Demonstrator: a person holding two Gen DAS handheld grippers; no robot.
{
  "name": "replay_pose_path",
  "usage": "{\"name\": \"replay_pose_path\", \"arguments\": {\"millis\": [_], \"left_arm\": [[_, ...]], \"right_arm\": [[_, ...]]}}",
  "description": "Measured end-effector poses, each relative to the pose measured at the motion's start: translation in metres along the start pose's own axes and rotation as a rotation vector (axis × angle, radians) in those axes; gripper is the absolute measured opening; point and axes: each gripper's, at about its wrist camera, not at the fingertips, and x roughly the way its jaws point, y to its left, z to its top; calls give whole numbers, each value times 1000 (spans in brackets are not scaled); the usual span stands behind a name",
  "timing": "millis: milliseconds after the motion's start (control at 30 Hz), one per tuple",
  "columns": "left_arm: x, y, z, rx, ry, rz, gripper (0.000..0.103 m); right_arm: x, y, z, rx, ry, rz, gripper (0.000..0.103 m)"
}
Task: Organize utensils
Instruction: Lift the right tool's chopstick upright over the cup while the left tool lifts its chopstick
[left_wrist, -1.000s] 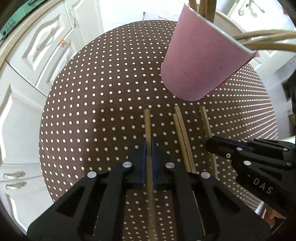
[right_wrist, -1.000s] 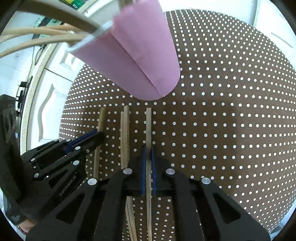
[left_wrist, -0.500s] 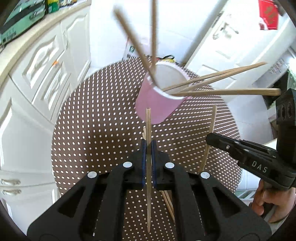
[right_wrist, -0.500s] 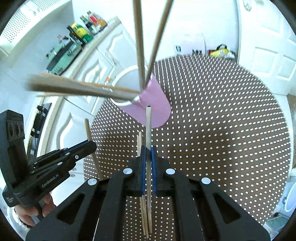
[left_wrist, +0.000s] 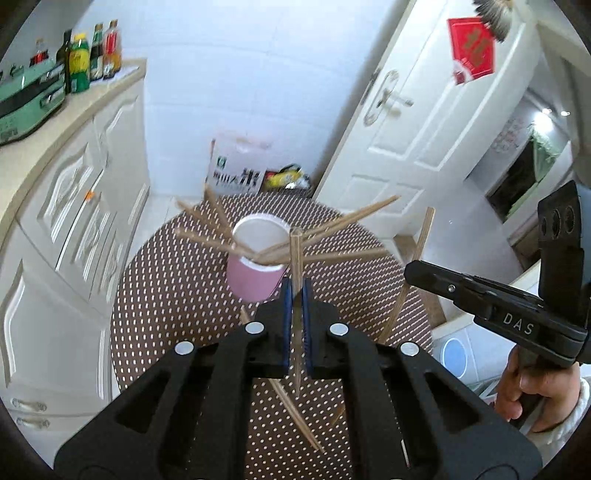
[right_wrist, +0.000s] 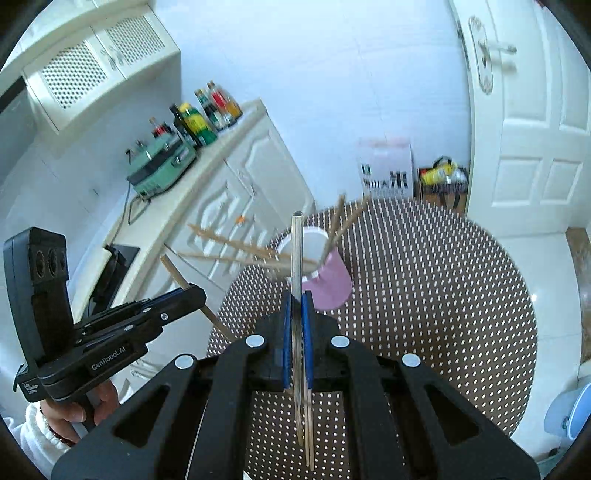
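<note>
Left hand-held gripper (left_wrist: 295, 295) is clamped on a chopstick (left_wrist: 295, 258); right hand-held gripper (right_wrist: 296, 306) is clamped on another chopstick (right_wrist: 296, 251). Beyond, mid-frame, the pink cup (left_wrist: 255, 273) holds splayed chopsticks on the dotted tabletop (left_wrist: 166, 295); loose chopsticks (left_wrist: 295, 413) lie below.

Black grippers (left_wrist: 295, 295), blue-padded fingers (right_wrist: 287, 332), white sleeves (right_wrist: 26, 439)

Below me sits a round brown table (left_wrist: 166, 295) dotted with white, and on it stands a pink cup (left_wrist: 255, 273) with chopsticks splayed from its white mouth, while two loose chopsticks (left_wrist: 291, 410) lie flat on the top nearer me.
</note>
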Motion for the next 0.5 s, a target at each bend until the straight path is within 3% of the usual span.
{"name": "replay_pose_path", "arguments": {"millis": [500], "left_arm": [[-56, -12, 41, 32, -184, -5, 5]], "right_arm": [[-40, 30, 52, -123, -260, 11, 4]]}}
